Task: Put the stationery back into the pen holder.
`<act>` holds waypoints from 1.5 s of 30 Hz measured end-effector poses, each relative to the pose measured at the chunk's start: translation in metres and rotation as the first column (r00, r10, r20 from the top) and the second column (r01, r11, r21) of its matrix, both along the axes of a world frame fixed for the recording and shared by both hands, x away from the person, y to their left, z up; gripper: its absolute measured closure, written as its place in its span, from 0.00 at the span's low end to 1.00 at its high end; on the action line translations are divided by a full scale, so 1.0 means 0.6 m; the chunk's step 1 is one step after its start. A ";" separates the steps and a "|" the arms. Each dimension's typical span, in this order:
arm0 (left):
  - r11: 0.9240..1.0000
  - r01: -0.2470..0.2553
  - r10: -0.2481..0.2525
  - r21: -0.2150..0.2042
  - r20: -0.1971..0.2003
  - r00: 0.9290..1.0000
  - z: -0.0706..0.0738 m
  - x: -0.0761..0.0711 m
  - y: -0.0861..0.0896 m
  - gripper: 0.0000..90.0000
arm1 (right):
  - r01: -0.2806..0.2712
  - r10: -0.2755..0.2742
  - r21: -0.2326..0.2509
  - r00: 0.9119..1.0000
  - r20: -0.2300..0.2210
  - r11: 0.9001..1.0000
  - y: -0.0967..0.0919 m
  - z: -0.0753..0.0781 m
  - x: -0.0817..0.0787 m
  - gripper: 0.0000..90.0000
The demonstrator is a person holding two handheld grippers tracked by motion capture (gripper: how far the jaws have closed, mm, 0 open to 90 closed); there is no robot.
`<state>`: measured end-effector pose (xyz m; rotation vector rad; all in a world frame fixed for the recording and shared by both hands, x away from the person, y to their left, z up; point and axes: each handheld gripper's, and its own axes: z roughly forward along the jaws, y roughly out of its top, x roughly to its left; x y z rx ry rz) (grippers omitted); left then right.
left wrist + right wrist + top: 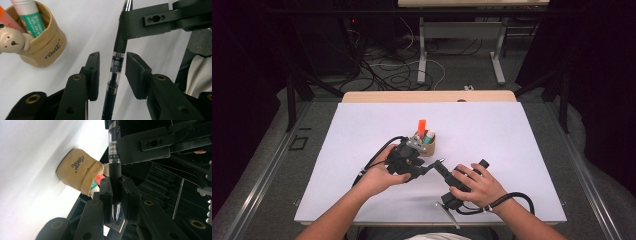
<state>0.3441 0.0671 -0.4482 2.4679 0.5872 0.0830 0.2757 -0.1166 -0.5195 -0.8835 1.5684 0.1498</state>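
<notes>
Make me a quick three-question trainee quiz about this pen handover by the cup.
1. True or false: the right claw is shut on the pen.
2. The left claw's pads are: A) pressing the pen, B) either side of it with gaps, C) away from it.
3. Fill in: the tan cup stands on the ___ sheet.

Key: 1 true. 2 B. 3 white.
</notes>
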 end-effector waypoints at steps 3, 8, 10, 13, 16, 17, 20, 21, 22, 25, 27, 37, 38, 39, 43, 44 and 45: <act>1.000 0.006 -0.006 0.014 0.007 1.000 -0.001 -0.002 -0.007 0.76 | -0.010 0.010 0.000 1.000 -0.004 1.000 0.001 -0.002 0.001 0.89; 0.998 0.030 -0.031 0.059 0.012 0.999 -0.003 -0.001 -0.016 0.79 | -0.011 0.011 -0.010 1.000 -0.001 1.000 0.003 -0.002 -0.002 0.89; 0.996 0.042 -0.042 0.073 0.001 0.999 -0.005 -0.001 -0.020 0.82 | -0.009 0.009 -0.014 1.000 -0.002 1.000 0.004 -0.002 -0.003 0.89; 0.995 0.039 -0.039 0.092 0.001 0.999 -0.008 -0.001 -0.026 0.84 | -0.016 0.016 -0.020 1.000 -0.003 1.000 0.004 -0.004 -0.004 0.89; 0.994 0.036 -0.036 0.099 -0.004 0.999 -0.009 -0.001 -0.028 0.85 | -0.020 0.020 -0.020 1.000 -0.004 1.000 0.004 -0.004 -0.004 0.89; 0.993 0.039 -0.038 0.109 -0.006 0.999 -0.008 0.000 -0.029 0.85 | -0.019 0.019 -0.021 1.000 -0.003 1.000 0.004 -0.004 -0.005 0.89; 0.991 0.042 -0.040 0.124 -0.017 0.999 -0.007 -0.002 -0.031 0.87 | -0.020 0.020 -0.021 1.000 -0.006 1.000 0.005 -0.005 -0.005 0.89; 0.992 0.031 -0.029 0.121 -0.022 0.999 -0.008 -0.003 -0.031 0.87 | -0.021 0.021 -0.019 1.000 -0.006 1.000 0.005 -0.006 -0.005 0.89; 0.993 0.027 -0.023 0.119 -0.029 0.999 -0.008 -0.003 -0.031 0.87 | -0.019 0.019 -0.021 1.000 -0.006 1.000 0.006 -0.006 -0.006 0.89; 0.992 0.029 -0.025 0.121 -0.035 0.999 -0.007 -0.001 -0.030 0.87 | -0.016 0.016 -0.025 1.000 -0.004 1.000 0.006 -0.005 -0.006 0.89; 0.992 0.035 -0.032 0.122 -0.033 0.999 -0.007 0.001 -0.030 0.87 | -0.017 0.017 -0.023 1.000 -0.006 1.000 0.007 -0.005 -0.005 0.89; 0.996 -0.013 0.016 0.087 -0.034 0.999 -0.009 0.008 -0.021 0.88 | -0.007 0.006 -0.003 0.999 -0.040 1.000 0.005 0.002 -0.002 0.82; 0.997 -0.017 0.020 0.081 -0.031 0.999 -0.009 0.010 -0.019 0.88 | 0.000 0.000 0.000 0.999 -0.046 1.000 0.004 0.002 -0.002 0.81; 0.997 -0.028 0.031 0.071 -0.033 0.999 -0.009 0.010 -0.017 0.88 | -0.004 0.004 0.012 0.998 -0.055 1.000 0.003 0.002 0.000 0.80; 0.998 -0.056 0.057 0.033 -0.039 0.998 -0.010 0.015 -0.009 0.88 | 0.020 -0.016 0.046 0.996 -0.088 0.999 0.001 0.007 0.001 0.77; 0.997 -0.071 0.072 0.023 -0.043 0.996 -0.010 0.016 -0.007 0.88 | 0.018 -0.011 0.059 0.995 -0.102 0.998 0.001 0.009 0.002 0.76; 0.997 -0.080 0.081 0.012 -0.045 0.996 -0.010 0.017 -0.004 0.88 | 0.030 -0.019 0.089 0.992 -0.127 0.996 0.000 0.009 0.002 0.74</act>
